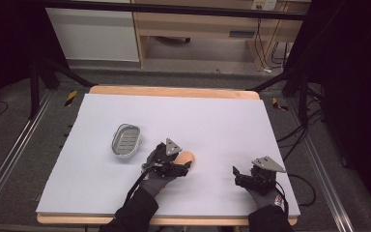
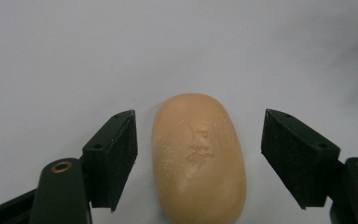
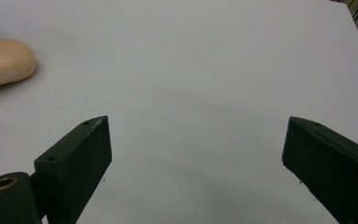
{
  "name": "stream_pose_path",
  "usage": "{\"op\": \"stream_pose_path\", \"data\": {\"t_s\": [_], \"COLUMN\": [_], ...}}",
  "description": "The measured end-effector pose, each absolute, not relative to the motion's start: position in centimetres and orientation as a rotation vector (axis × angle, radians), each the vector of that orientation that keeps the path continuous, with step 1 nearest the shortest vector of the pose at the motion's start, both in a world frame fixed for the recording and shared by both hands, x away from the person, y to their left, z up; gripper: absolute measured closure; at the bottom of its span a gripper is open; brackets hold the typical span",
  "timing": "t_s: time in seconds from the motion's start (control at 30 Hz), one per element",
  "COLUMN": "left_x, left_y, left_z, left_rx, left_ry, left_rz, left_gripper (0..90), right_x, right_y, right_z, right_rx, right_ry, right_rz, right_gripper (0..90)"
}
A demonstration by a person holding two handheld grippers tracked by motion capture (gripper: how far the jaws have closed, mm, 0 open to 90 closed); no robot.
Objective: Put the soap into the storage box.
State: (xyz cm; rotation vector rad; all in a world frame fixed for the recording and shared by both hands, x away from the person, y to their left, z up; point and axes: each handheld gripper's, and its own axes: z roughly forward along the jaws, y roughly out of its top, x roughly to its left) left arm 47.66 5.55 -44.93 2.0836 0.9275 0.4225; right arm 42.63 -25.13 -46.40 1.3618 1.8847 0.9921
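Note:
A tan oval bar of soap [image 2: 198, 156] lies flat on the white table sheet [image 1: 174, 121]. My left gripper [image 2: 199, 140] is open, one jaw on each side of the soap with a gap on both sides. In the high view the soap [image 1: 187, 157] pokes out just right of the left gripper [image 1: 181, 164]. A grey oval soap dish [image 1: 126, 139] sits to the upper left of that gripper. My right gripper [image 3: 196, 147] is open over bare sheet, and the soap [image 3: 4, 61] shows at its far left. In the high view the right gripper [image 1: 235, 175] is near the table's front right.
The sheet covers a wooden table whose edge [image 1: 174, 91] shows at the back. Metal rails and cables [image 1: 299, 140] run along both sides on the floor. A wooden cabinet [image 1: 203, 24] stands beyond the table.

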Motion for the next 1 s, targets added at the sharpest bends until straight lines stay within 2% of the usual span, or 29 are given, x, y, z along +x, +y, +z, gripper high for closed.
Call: {"op": "stream_pose_path", "data": {"t_s": [1.0], "left_x": [49.3], "left_y": [4.3], "left_z": [-47.4], "left_rx": [2.185], "left_ry": [0.968], "left_rz": [0.356], "left_gripper": [29.0], "right_x": [42.8], "right_y": [-25.1], "right_z": [-46.6], "right_rx": [1.373], "right_ry": [1.902], "right_rz": [0.989], "right_gripper": [8.3]}}
